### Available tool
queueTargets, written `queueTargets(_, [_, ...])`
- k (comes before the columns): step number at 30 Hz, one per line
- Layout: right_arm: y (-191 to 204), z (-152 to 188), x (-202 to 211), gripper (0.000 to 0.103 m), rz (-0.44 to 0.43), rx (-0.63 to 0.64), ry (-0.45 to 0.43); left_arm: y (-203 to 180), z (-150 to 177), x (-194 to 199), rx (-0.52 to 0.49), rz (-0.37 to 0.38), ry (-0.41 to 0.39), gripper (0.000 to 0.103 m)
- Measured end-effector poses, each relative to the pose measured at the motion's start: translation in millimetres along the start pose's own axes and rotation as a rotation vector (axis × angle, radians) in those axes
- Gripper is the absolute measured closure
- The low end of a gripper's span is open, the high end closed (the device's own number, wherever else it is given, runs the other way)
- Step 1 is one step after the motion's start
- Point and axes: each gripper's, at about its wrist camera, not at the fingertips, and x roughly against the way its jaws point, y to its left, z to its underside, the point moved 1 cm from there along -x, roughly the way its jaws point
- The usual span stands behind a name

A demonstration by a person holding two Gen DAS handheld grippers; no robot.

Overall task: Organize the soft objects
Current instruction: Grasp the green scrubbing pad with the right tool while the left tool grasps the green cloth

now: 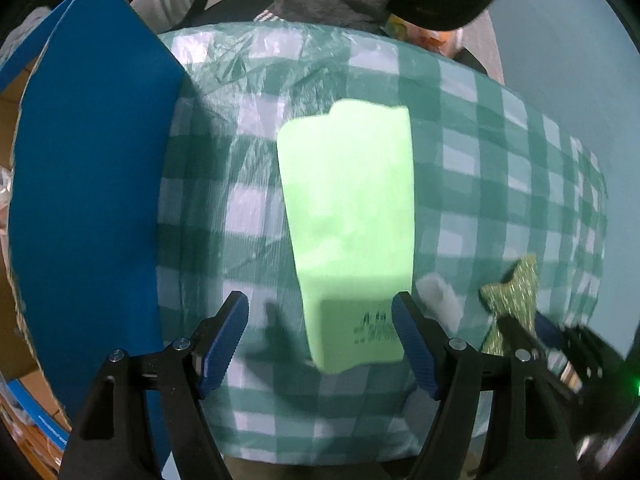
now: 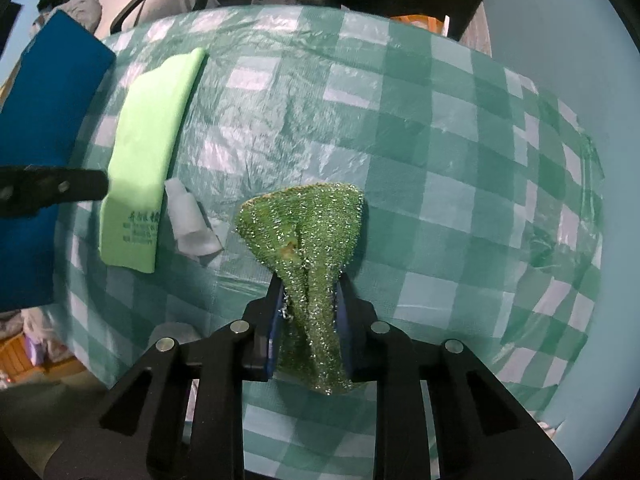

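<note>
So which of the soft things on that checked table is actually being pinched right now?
The glittery green scouring cloth, bunched between the right gripper's blue pads. The pale green folded cloth and small white wad lie untouched.

A tabletop point(image 2: 400, 120) under a crinkled green-and-white checked plastic cover carries a flat light-green foam pad point(image 2: 148, 152), with a small white wad point(image 2: 192, 220) just beside it.

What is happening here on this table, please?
A person holds two grippers over a green checked tablecloth. The right gripper is shut on a sparkly green scouring cloth, pinching it. The left gripper hangs open around the near end of a flat light-green foam sponge, not gripping it. A small white wad lies between them.
</note>
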Motion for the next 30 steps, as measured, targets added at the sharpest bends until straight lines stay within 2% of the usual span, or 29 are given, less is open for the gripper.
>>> queueTargets(2, [-3.7,-3.5,3.7,0.082,-0.004,-0.001,-0.006,-4.3,-7.8,-1.7,0.008,-0.010,-0.010,0.026])
queueTargets(4, [-9.3,-6.4,6.7,0.083,-0.012,-0.004,-0.014,-8.3,-14.9,-5.2,0.014,-0.026,-0.012,0.020])
queueTargets(12, [-15.0,-14.1,25.5,0.083,-0.045,-0.004,-0.040,-18.3,-33.7,-22.3,0.071,-0.036,0.017,0.020])
queueTargets(21, [-19.0,-18.1,36.2,0.083,-0.066,0.005,-0.066,-21.7,-37.3,-35.1,0.110,-0.041,0.032,0.019])
queueTargets(27, [-19.3,-19.7,39.8,0.083,-0.076,0.005,-0.072,-20.3,-31.4,-33.5,0.103,-0.044,0.015,0.019])
queueTargets(30, [-19.4,-19.9,40.1,0.083,-0.073,0.001,-0.072,-19.8,-24.6,-28.1,0.086,-0.046,-0.004,0.027])
